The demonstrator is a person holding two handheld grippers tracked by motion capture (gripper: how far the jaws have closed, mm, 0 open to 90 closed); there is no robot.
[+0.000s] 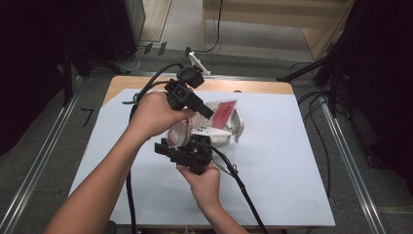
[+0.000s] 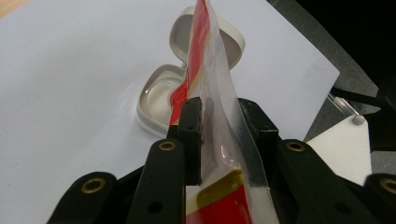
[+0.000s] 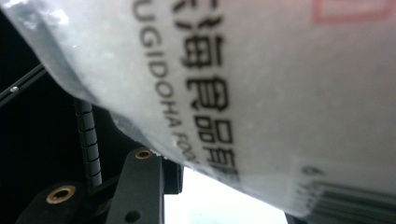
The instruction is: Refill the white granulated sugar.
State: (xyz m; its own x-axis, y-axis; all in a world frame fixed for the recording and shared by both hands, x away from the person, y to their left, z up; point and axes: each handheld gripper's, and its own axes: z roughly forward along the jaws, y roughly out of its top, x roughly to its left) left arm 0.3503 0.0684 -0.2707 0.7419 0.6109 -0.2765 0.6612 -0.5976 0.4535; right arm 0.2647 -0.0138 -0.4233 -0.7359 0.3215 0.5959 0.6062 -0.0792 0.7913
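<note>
A clear plastic pouch [image 1: 224,111] with red print is held up over the middle of the table. My left gripper [image 1: 208,114] comes in from the upper left and is shut on the pouch's transparent edge [image 2: 219,93], one pad on each side of the film [image 2: 223,126]. My right gripper [image 1: 194,141] sits just below the pouch in the person's right hand. In the right gripper view the pouch's white face with black lettering [image 3: 261,70] lies right across the jaws [image 3: 224,184]. It hides whether the pads press on it.
An open white clamshell case [image 1: 237,127] lies on the white sheet [image 1: 272,161] under the pouch, with its lid [image 2: 224,39] tipped back. Cables trail from both grippers toward the near edge. A small white stand [image 1: 198,62] stands at the table's far edge.
</note>
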